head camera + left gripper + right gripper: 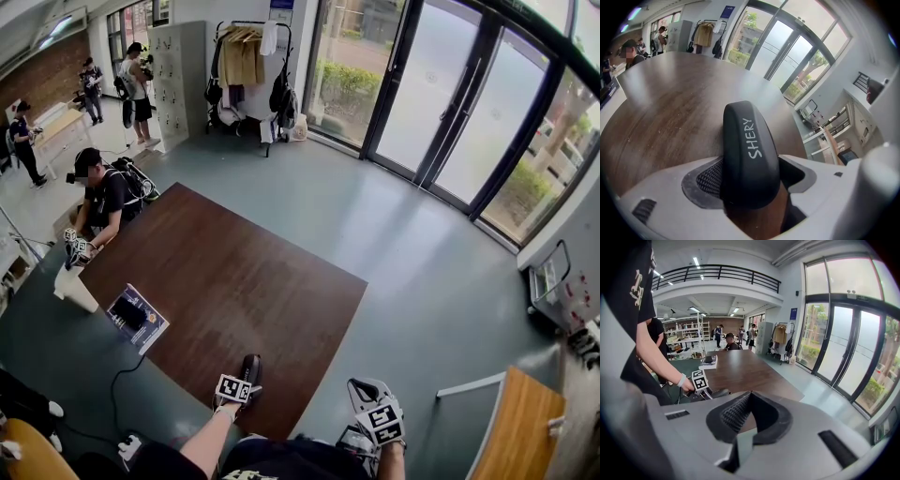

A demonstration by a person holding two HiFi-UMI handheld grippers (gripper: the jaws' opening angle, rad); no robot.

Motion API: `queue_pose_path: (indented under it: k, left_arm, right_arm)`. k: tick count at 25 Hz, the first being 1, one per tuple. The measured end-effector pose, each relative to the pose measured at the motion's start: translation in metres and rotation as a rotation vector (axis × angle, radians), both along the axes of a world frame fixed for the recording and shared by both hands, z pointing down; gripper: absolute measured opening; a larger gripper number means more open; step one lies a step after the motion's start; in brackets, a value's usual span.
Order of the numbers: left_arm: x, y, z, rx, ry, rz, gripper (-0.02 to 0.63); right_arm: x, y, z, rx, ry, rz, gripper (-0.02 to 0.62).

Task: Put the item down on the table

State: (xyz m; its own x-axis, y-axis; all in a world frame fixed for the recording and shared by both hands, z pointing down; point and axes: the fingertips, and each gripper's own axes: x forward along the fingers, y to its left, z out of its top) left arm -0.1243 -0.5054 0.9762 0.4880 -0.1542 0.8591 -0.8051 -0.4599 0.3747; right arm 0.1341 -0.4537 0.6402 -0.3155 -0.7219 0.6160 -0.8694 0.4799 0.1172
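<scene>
My left gripper (244, 381) has its jaws parted only as wide as the dark case (747, 150), and they are clamped on it. The ribbed pads (710, 178) press on both sides of the case's near end. The case has "SHERY" written in white along its top, and its far end points out over the brown table (234, 281). In the head view the case sits right at the table's near edge, low over the wood. I cannot tell whether its underside is touching the surface.

My right gripper (747, 394) is off the table, to the right of the left one and over the grey-green floor. Its jaws meet at the tips with nothing between them — it is empty. Its own view looks across to the left gripper's marker cube (699, 379) and the hand behind it.

Toward the table's far left corner lies a flat stack with a dark device (138, 317) on top, well apart from the case. A person in dark clothes (105, 199) leans at that far left end. Beyond the table stand a clothes rack (248, 66) and tall glass doors (441, 103) — both far off. A lighter wooden table (520, 427) shows at the near right.
</scene>
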Motion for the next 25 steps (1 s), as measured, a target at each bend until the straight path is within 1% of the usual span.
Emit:
queue_pose_path:
  k: [3, 4, 7, 9, 16, 21, 25]
  left_arm:
    - [-0.006, -0.002, -0.004, 0.04, -0.038, 0.008, 0.345]
    - [-0.006, -0.003, -0.006, 0.057, -0.039, 0.011, 0.345]
    - [-0.001, -0.003, -0.012, 0.079, -0.003, 0.006, 0.345]
    - [0.001, -0.005, -0.019, 0.11, 0.02, 0.006, 0.345]
    - [-0.001, -0.008, -0.048, 0.162, 0.037, -0.015, 0.345]
    - [0.004, -0.006, -0.075, 0.229, 0.081, -0.061, 0.345]
    - [0.004, -0.003, -0.099, 0.277, 0.09, -0.109, 0.345]
  right_arm:
    - [0.003, 0.002, -0.003, 0.002, 0.001, 0.0, -0.011]
    - [0.003, 0.002, -0.004, 0.002, 0.001, -0.001, -0.011]
    - [0.002, 0.003, -0.002, 0.003, 0.0, -0.009, -0.011]
    - [-0.001, 0.005, 0.0, 0.005, -0.002, -0.017, -0.011]
    - [-0.008, 0.006, -0.004, 0.011, -0.011, -0.053, -0.011]
    - [-0.007, 0.011, 0.001, 0.013, -0.013, -0.075, -0.012]
    - [-0.004, 0.012, -0.001, 0.022, -0.022, -0.09, -0.011]
